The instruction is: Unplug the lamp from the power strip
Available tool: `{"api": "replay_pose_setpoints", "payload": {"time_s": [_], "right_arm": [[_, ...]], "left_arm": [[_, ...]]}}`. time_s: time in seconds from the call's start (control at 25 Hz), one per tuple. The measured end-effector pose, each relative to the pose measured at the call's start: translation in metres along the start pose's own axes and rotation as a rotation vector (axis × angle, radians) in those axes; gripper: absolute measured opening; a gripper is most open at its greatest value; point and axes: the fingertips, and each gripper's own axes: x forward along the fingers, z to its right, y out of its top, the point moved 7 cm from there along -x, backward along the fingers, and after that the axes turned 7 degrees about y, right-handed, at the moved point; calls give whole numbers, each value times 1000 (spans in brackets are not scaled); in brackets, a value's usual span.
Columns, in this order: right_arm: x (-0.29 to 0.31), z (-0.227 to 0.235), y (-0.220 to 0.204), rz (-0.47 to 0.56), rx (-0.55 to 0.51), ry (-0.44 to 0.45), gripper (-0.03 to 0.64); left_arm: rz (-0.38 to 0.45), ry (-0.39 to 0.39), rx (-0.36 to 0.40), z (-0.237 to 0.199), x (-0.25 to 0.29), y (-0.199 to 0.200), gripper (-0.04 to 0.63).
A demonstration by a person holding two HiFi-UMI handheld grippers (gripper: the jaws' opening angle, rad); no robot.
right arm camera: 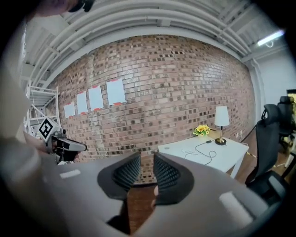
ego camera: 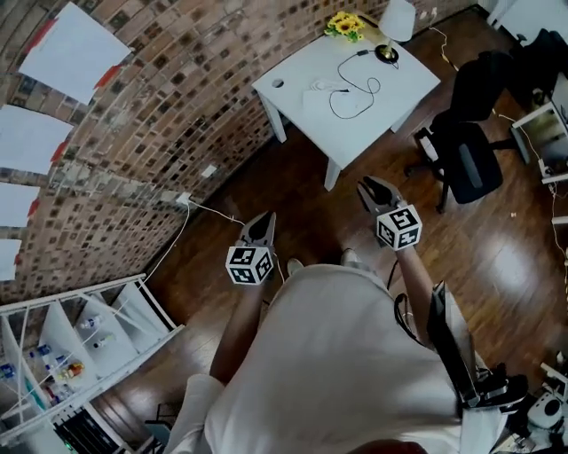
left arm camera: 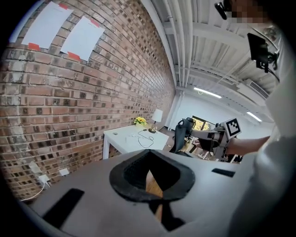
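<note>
White bench [ego camera: 293, 75] is carrying the lamp [ego camera: 397, 18]. Well short of it, we are holding the left gripper [ego camera: 265, 217] jaws together and the right gripper [ego camera: 367, 183] jaws narrowly apart, empty.

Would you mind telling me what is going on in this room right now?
A person stands on the wooden floor, some way short of the white table, with a hand-held gripper in each hand. The left hand-held gripper is shut and the right hand-held gripper is slightly open; both are empty. The lamp stands on the table with its black cord untouched, so the unplugging has not begun.
</note>
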Motion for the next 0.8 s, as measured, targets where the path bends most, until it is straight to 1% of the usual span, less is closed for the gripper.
{"api": "replay_pose_setpoints", "payload": {"time_s": [0.12, 0.2, 0.28, 0.44, 0.64, 0.8], "right_arm": [[-11, 8, 8, 70, 14, -19, 72], [-14, 12, 13, 119, 36, -48, 72], [-15, 13, 13, 148, 62, -74, 72], [-13, 14, 7, 150, 102, -87, 72], [-15, 16, -1, 130, 116, -86, 72], [-20, 22, -15, 113, 138, -107, 72]], "left_arm": [[12, 5, -20, -6, 2, 0, 5], [20, 8, -44, -10, 2, 1, 5], [24, 13, -71, -14, 1, 0, 5], [26, 28, -104, -13, 1, -3, 5], [24, 41, -102, -7, 4, -4, 5], [3, 51, -100, -4, 8, -13, 5]]}}
